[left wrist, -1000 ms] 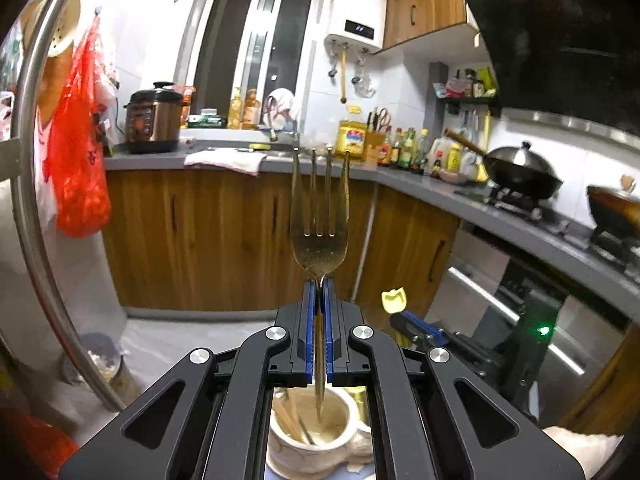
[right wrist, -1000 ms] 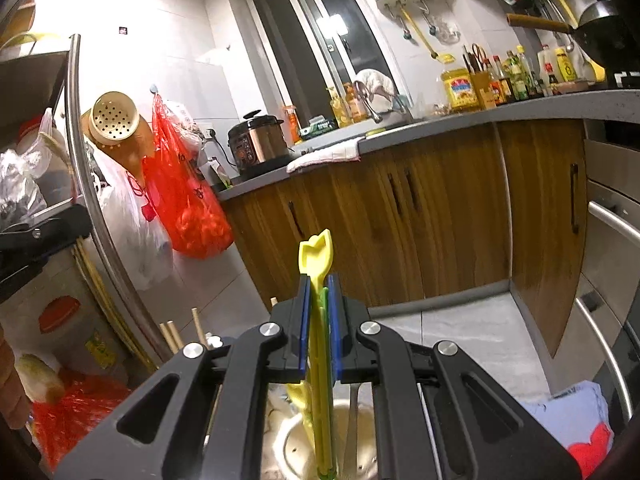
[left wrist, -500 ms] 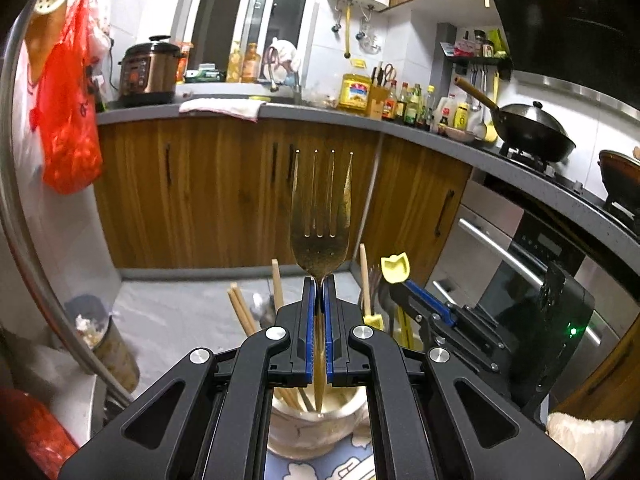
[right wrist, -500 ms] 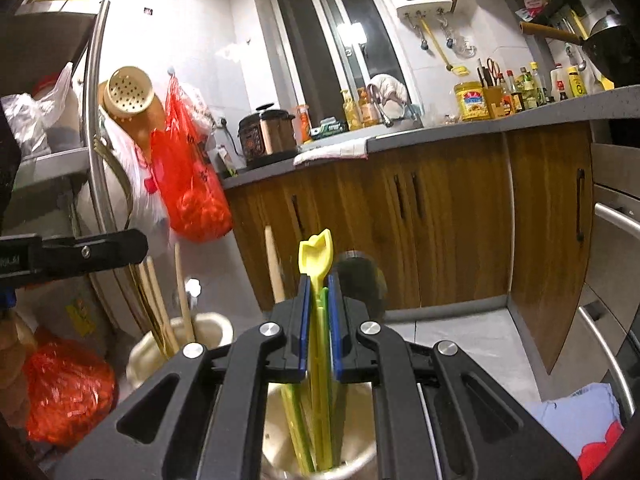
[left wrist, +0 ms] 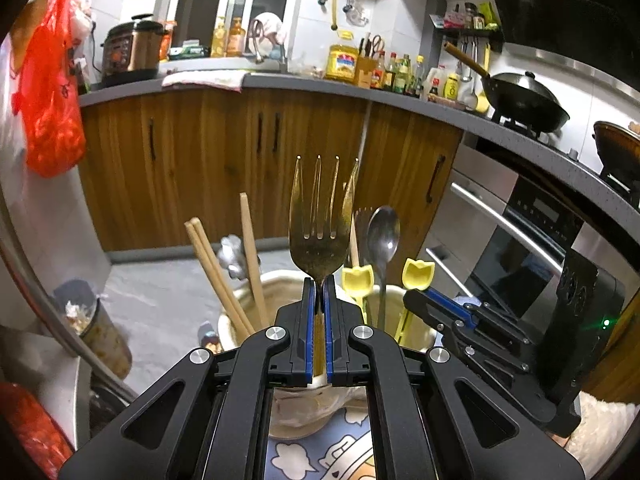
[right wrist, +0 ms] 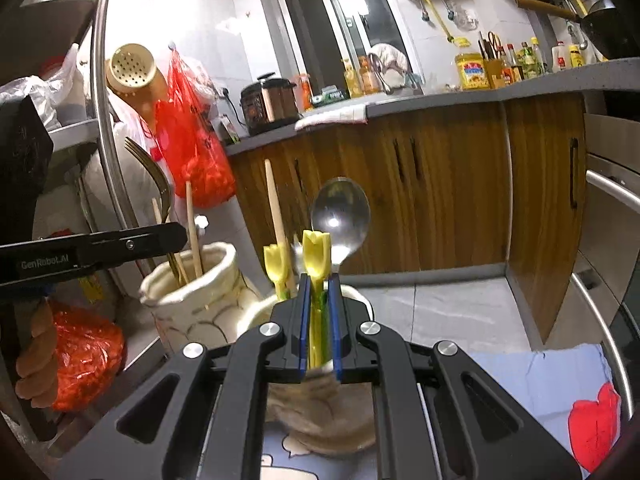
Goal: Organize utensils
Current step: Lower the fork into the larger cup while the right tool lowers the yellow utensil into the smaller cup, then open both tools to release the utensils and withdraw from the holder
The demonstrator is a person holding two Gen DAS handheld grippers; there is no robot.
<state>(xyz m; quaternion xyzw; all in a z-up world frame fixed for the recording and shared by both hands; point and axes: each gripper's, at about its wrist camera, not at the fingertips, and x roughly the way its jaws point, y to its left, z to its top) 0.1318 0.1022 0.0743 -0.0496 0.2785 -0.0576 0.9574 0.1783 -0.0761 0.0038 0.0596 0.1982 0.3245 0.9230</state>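
My left gripper [left wrist: 319, 284] is shut on a gold fork [left wrist: 322, 216], tines up, its handle down inside a cream ceramic holder [left wrist: 240, 320] with wooden chopsticks [left wrist: 216, 268]. My right gripper [right wrist: 319, 284] is shut on a yellow tulip-topped utensil [right wrist: 316, 252], held down in a second cream holder [right wrist: 360, 300] beside a metal spoon [right wrist: 340, 212] and another yellow tulip utensil [right wrist: 275, 262]. The right gripper shows in the left wrist view [left wrist: 418, 302]. The left gripper and fork [right wrist: 154, 176] show at the left of the right wrist view.
Both holders stand on a blue cartoon mat [left wrist: 320, 452]. A steel rack pole [right wrist: 104, 120] and red bags [right wrist: 192, 144] are at left. Wooden cabinets [left wrist: 200, 168], an oven [left wrist: 520, 232] and a bin [left wrist: 96, 328] lie beyond.
Both grippers have come down, lowering the fork and the yellow utensil into their holders. The holders and their contents now fill more of both views.
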